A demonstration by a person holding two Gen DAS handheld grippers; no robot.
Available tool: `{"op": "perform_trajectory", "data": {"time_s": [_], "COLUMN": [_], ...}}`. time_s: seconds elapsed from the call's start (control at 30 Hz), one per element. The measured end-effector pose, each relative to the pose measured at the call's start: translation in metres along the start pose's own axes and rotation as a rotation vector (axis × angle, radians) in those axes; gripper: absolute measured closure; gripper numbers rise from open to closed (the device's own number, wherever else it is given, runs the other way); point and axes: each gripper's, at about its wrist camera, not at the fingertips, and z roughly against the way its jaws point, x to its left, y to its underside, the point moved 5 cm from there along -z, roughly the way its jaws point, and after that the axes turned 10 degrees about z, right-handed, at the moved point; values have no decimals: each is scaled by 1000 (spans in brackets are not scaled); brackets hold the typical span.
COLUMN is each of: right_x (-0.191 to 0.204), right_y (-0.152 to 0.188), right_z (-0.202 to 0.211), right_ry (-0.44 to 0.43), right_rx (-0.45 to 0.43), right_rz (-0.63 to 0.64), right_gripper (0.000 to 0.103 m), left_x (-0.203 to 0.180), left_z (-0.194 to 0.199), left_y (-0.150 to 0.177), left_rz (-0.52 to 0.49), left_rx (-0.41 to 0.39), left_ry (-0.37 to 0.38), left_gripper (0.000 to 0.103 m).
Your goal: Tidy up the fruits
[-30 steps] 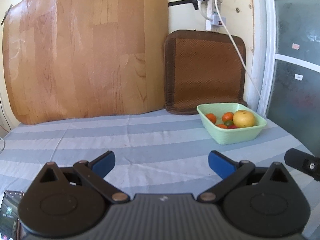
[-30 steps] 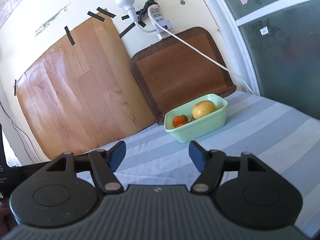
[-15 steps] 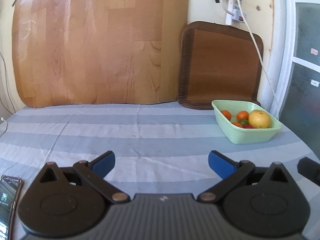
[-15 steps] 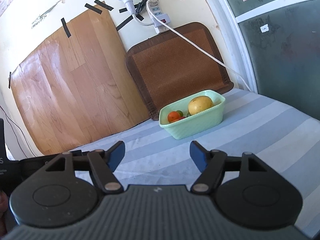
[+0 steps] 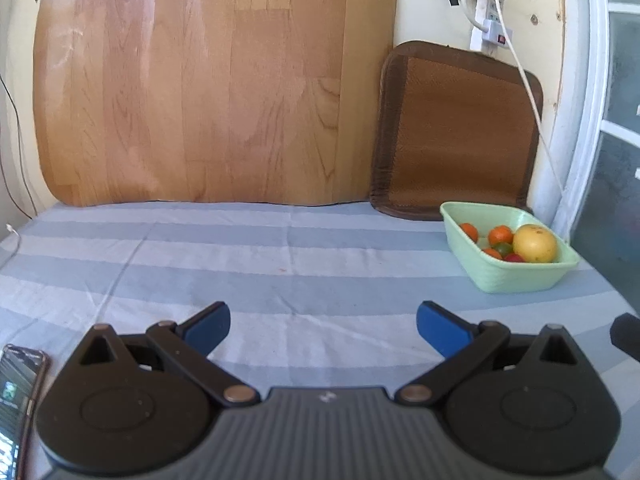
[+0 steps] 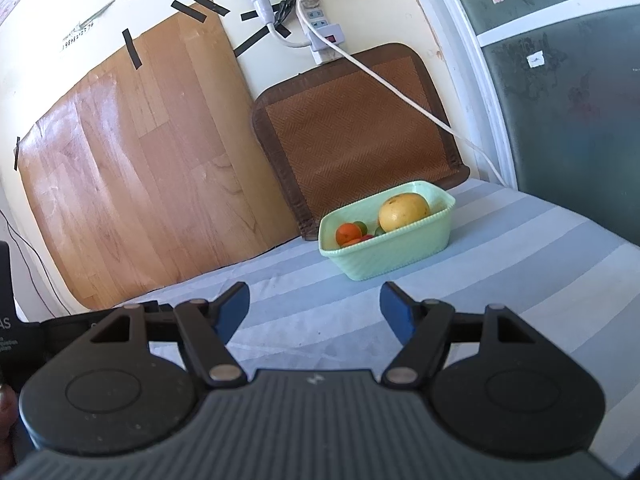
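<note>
left claw [image 5: 323, 326] released, empty | right claw [image 6: 315, 307] released, empty | green basket [image 6: 394, 255] long axis runs toward wall, holding grapefruit [image 6: 404, 213], tangerines [image 5: 501, 235]

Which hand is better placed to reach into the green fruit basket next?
Probably the right. The right gripper is open, with the green basket almost straight ahead. From the left gripper, also open, the basket sits far off to the side.

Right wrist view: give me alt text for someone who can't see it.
A mint-green basket holding a large yellow fruit and small oranges sits on a striped cloth, ahead of the open, empty right gripper. A wood-pattern sheet and brown mat lean against the wall.
</note>
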Motion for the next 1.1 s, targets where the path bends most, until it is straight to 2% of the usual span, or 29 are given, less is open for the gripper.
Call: {"op": "perform_trajectory", "data": {"time_s": [0.47, 1.1], "right_x": [2, -10], "right_y": [-26, -21], "right_z": [5, 8], "right_ry": [-15, -3], "right_rx": [-73, -75], "right_rz": [38, 4], "right_gripper": [23, 23], "left_x": [-5, -31], "left_z": [6, 24], "left_y": [1, 7], "left_rz": [-82, -158], "left_rx": [-48, -96], "left_ry": [-51, -15], "left_gripper": [0, 0]}}
